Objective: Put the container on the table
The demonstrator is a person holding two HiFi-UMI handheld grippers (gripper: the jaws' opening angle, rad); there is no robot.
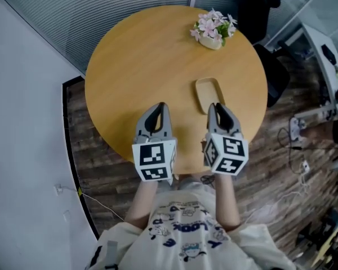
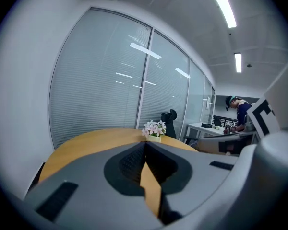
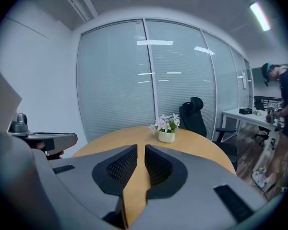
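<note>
A shallow tan oblong container (image 1: 208, 93) lies flat on the round wooden table (image 1: 141, 66), right of its middle. My right gripper (image 1: 216, 106) hovers over the table's near edge, its tip right at the container's near end; the jaws are drawn together with only a thin slit and nothing between them (image 3: 141, 147). My left gripper (image 1: 159, 106) is beside it, a hand's width to the left, shut and empty (image 2: 145, 144). Neither gripper view shows the container; the jaws hide it.
A small pot of pink flowers (image 1: 213, 30) stands at the table's far right edge. A black office chair (image 1: 259, 7) is behind the table. A person (image 3: 278, 104) stands at a desk to the right. Cables lie on the wooden floor (image 1: 293, 151).
</note>
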